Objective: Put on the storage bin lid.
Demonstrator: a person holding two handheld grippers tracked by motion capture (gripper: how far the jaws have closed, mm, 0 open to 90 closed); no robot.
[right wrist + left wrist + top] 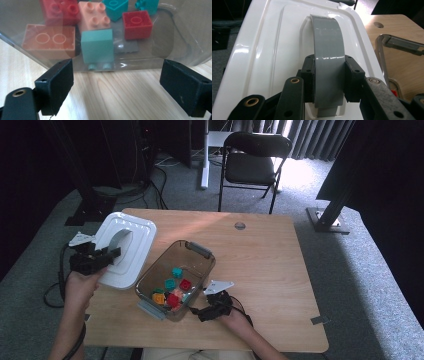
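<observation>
My left gripper (106, 255) is shut on the grey strap handle (328, 42) of a white plastic lid (140, 245), which hangs tilted over the table's left edge. In the left gripper view both pads press the handle's sides, with the lid (274, 45) behind. A clear bin (202, 270) stands open mid-table with several coloured blocks (172, 292) inside. Just in front of the bin's near wall, my right gripper (197, 312) is open above the tabletop. The right gripper view looks through the bin wall (175, 37) at a teal block (97, 46), a red block (137, 25) and an orange block (48, 40).
The wooden table (260, 270) has a round cable hole (240, 225) at the back and bare wood to the right of the bin. A grey latch (200, 250) sits on the bin's far end. A black folding chair (255, 160) stands beyond the table.
</observation>
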